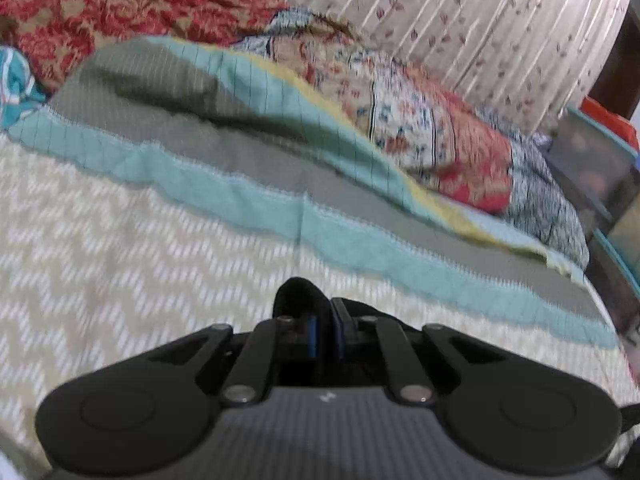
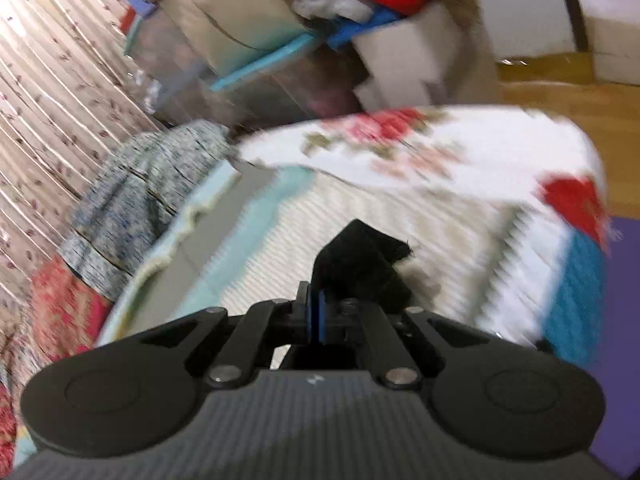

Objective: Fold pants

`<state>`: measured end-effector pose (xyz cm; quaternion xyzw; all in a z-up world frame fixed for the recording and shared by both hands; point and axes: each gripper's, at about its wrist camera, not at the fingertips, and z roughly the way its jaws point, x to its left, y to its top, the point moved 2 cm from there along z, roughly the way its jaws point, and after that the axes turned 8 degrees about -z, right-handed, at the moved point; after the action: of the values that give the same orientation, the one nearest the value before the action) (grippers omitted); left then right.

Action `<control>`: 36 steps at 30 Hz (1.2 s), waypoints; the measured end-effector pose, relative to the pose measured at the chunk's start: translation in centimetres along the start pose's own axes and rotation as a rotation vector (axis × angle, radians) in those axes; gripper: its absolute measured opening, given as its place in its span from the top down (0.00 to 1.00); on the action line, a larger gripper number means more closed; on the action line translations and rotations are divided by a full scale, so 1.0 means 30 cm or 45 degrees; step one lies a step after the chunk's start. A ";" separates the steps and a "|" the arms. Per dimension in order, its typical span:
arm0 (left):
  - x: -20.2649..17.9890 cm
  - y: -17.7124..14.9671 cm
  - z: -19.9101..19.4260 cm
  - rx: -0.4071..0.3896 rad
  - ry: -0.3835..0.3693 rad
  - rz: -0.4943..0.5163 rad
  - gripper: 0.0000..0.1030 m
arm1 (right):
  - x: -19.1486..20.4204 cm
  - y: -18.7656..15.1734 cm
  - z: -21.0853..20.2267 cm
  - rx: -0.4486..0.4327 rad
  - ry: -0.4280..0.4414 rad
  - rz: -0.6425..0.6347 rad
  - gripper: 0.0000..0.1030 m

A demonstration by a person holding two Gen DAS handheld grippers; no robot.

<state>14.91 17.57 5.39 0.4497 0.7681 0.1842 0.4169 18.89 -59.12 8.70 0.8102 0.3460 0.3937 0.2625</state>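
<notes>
a: left gripper point(image 1: 325, 320) first. jaws pulled together, blue pads almost meeting, a tuft of black cloth sticking up between and past the tips. that's the pants point(image 1: 298, 294), pinched.

b: agreed, closed on black fabric. only a small bunched bit shows there, rest hidden under the gripper body.

a: right gripper point(image 2: 316, 314) same deal: jaws tight, blue pads nearly together, black fabric point(image 2: 360, 258) bunched up beyond the tips and leaning to the right side. gripped.

b: so both clamp the pants, one piece each. can't tell which part of the garment, too blurred.

a: below both, the bed cover point(image 1: 120, 248), cream with a pale zigzag weave. pants sit over it in both views.

b: further out in the left view, a teal band point(image 1: 248, 204) along the cover's edge, then a grey strip, then a grey and teal blanket point(image 1: 180, 92) rumpled up.

a: behind that, a floral quilt point(image 1: 420, 128) in red, white and blue, and a red patterned cloth point(image 1: 100, 12) top left. striped curtain point(image 1: 480, 20) with small leaves at the back.

b: right view: white cloth with red roses point(image 2: 400, 148) draped over the bed's far corner, grey-blue speckled fabric point(image 2: 132, 196) to the left, clear storage bin point(image 2: 240, 76) with teal rim behind, piled with clothes. wooden floor point(image 2: 540, 88) far right.

a: all motion-blurred.
</notes>
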 end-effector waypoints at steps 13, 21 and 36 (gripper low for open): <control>0.166 0.024 0.144 -0.041 0.176 -0.418 0.92 | 0.350 0.099 0.307 -0.040 0.075 -0.032 0.41; 0.190 0.004 0.156 -0.026 0.209 -0.393 0.72 | 0.233 -0.038 0.387 0.064 -0.033 -0.078 0.42; 0.008 -0.040 0.265 -0.027 0.334 0.088 0.53 | 0.757 -0.090 0.756 0.259 -0.038 -0.597 0.53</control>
<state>20.62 16.41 -0.16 0.4435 0.7981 0.2636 0.3111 46.75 -43.48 4.65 0.7360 0.5581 0.2732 0.2688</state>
